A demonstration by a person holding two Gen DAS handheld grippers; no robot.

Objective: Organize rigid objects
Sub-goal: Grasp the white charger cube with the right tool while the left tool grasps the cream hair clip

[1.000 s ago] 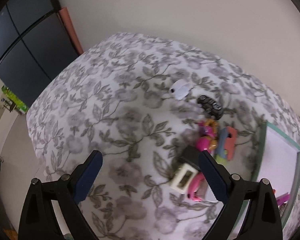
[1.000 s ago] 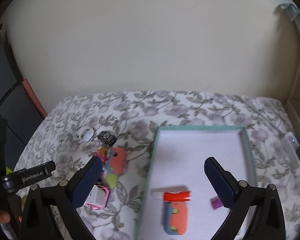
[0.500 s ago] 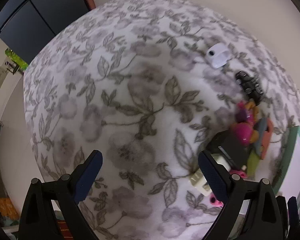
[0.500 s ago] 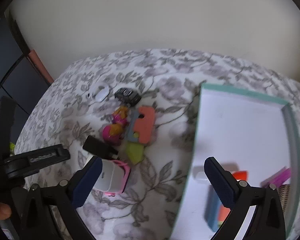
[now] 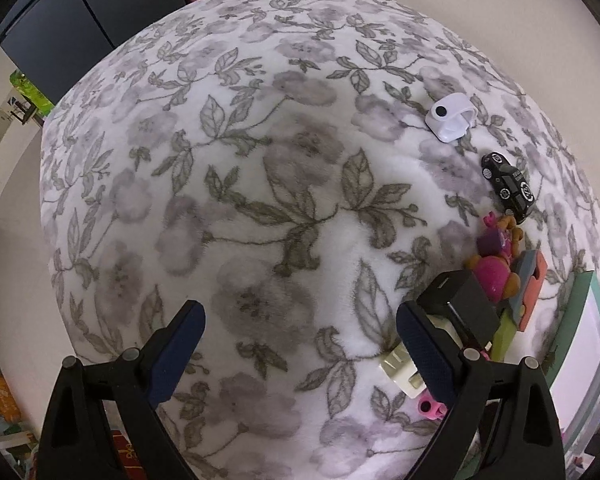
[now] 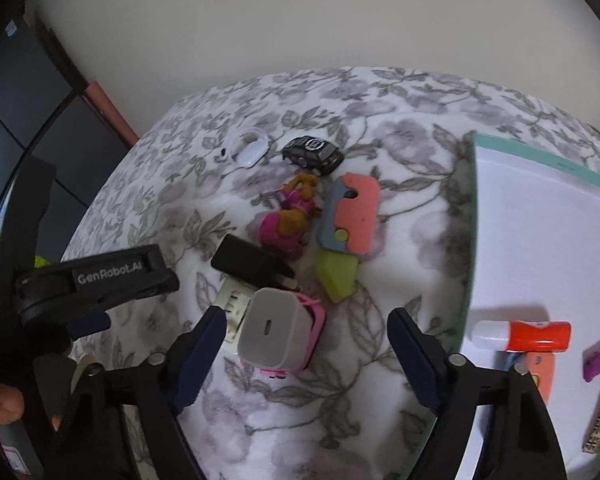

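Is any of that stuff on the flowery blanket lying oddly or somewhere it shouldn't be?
Yes. The black toy car lies tipped on its side, wheels showing. Several pieces, like the white charger and pink figure, lie jumbled beside the teal tray rather than in it.

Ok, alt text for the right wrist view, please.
The right gripper, jaws open and just narrowed, hangs over a white charger in a pink case on a floral cloth. Beyond lie a black adapter, toy figure and black car; a tray sits right.
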